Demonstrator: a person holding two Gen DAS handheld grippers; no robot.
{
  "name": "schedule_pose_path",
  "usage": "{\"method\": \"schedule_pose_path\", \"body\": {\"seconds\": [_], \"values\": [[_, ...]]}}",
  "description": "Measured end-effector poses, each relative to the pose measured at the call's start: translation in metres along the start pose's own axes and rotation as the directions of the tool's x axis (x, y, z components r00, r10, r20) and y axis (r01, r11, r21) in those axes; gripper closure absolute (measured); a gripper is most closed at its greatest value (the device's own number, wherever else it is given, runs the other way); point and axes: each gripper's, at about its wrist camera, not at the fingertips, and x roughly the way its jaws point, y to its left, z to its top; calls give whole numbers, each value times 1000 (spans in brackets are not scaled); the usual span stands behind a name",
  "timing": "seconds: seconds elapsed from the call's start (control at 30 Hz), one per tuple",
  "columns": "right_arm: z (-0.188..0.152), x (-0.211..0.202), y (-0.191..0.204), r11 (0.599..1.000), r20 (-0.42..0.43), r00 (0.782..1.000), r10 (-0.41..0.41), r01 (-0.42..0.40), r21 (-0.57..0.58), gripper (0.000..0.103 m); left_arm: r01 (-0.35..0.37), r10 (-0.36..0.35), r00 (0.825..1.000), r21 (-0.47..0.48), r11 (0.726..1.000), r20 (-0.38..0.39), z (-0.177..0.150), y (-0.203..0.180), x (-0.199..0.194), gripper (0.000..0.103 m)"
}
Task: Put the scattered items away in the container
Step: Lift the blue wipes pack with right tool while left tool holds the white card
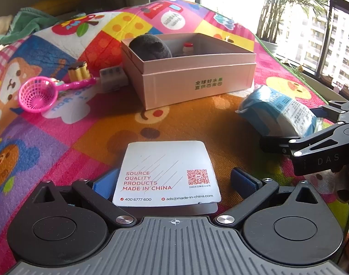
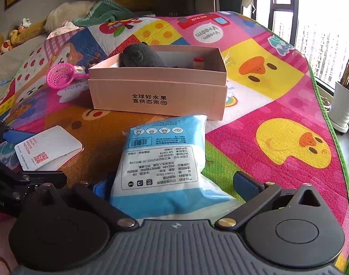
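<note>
Card (image 1: 166, 174) and tissue pack (image 2: 161, 158) are the two things you have lined up, each lying flat on the play mat (image 2: 266, 105) in front of the pink box (image 2: 158, 87), which from both views sits toward 12 o'clock.

Your left claw (image 1: 174, 183) stands wide open, its blue pads on either side of the card's near end and not pressing on it. Judge the card as thin, stiff and very light, lying flush on the soft mat with another sheet just under its near edge. A side squeeze will likely bow it or let it slip, so bite the near edge, top and bottom, pressing one pad into the mat to get under it.

Your right claw (image 2: 174, 185) is also open around the near end of the pack; the pad at 3 o'clock is clearly apart from it, the other mostly hidden behind the wrapper. Expect a soft, light, squashy bundle in slick film. Take it across its width near the middle, firmly, so it neither droops nor slides out.

The box already holds a grey plush (image 2: 140, 57) and a small red-capped bottle (image 2: 198, 62). A pink toy strainer (image 1: 36, 94) waits at 10 o'clock in the left view.
</note>
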Motion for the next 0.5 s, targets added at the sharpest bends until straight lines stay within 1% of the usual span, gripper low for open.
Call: {"method": "schedule_pose_path", "body": {"seconds": [0.17, 0.5], "values": [[2, 1, 0, 1000, -9, 1000, -3, 3, -3, 0, 0, 0, 1000, 0, 1000, -1, 0, 0, 0, 0], [-1, -1, 0, 1000, 18, 1000, 0, 0, -7, 0, -23, 23, 1000, -31, 999, -10, 6, -2, 3, 0]]}}
